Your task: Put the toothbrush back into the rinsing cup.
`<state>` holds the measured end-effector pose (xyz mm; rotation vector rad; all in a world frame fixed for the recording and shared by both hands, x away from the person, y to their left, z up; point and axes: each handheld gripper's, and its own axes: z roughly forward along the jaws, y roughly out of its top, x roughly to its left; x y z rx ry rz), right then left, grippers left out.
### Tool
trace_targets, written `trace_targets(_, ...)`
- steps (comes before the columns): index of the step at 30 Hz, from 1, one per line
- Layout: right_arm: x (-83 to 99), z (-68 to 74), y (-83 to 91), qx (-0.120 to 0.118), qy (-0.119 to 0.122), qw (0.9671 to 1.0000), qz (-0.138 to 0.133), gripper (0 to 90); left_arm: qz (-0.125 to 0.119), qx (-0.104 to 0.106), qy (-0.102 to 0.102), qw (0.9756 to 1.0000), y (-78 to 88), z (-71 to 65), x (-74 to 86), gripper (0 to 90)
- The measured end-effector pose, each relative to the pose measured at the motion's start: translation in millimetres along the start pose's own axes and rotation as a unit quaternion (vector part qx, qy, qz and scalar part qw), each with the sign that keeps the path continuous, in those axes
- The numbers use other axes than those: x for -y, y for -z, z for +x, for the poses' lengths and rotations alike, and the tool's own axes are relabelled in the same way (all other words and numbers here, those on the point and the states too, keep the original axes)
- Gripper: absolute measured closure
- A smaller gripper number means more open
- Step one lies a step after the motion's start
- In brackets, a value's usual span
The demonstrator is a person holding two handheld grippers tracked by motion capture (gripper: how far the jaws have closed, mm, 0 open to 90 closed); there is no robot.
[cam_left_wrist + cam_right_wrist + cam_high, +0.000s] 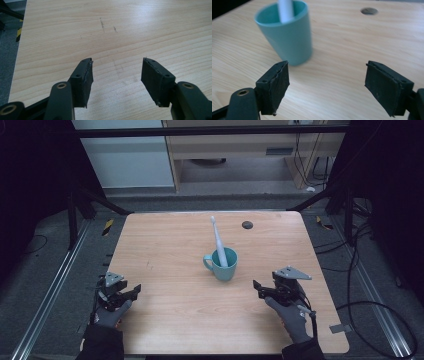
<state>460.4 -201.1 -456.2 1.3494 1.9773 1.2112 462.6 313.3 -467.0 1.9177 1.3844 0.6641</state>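
A teal mug (222,264) stands near the middle of the wooden table (170,245), its handle to the left. A white toothbrush (217,240) leans upright inside it, head up. My right gripper (257,288) rests low at the right, a short way from the mug, jaws open and empty. In the right gripper view the mug (288,37) stands just beyond the left jaw, with the toothbrush handle (285,10) rising out of it and nothing between the jaws (327,82). My left gripper (132,292) sits at the table's front left, open over bare wood (116,75).
A small dark round hole (247,225) lies in the tabletop behind the mug; it also appears in the right gripper view as a hole (369,11). Black frame posts and cables flank the table. Table edges run close to both hands.
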Motion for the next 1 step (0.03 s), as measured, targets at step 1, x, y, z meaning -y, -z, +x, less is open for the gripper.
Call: trace_targets(1,0.0,0.0,0.0,0.0,0.0,1.0,0.0,19.4,0.0,-0.001,-0.001,1.0,-0.4,0.2,0.3,41.4)
